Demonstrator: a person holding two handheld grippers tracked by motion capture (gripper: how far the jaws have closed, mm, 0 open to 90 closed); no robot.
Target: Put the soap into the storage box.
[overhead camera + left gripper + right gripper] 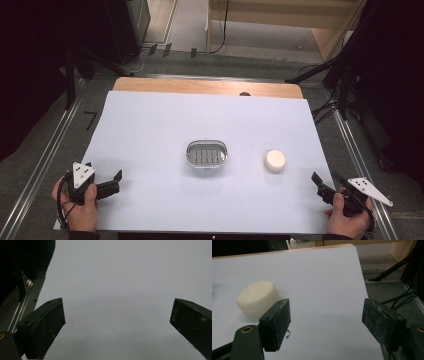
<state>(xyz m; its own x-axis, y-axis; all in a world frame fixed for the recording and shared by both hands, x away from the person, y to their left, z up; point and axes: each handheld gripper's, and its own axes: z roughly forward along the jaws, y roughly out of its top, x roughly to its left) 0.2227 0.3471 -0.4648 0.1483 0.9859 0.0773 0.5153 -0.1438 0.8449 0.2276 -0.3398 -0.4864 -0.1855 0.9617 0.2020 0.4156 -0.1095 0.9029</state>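
Observation:
A small oval metal dish (189, 152) with a slotted insert sits at the middle of the white sheet. To its right lies a round cream-white puck, like a bar of soap (275, 160), which sits ahead and to the left of the jaws in the right gripper view (257, 298). My left gripper (118, 181) rests near the sheet's front left corner, its jaws wide apart over bare sheet (117, 311). My right gripper (318, 184) is at the front right edge, short of the puck, jaws apart with nothing between them (325, 312).
The white sheet (200, 115) covers a wooden table whose far edge (207, 86) shows. Metal rails (45, 160) run along both sides. Dark stands and cables (330, 105) crowd the floor to the right, beyond the sheet's edge.

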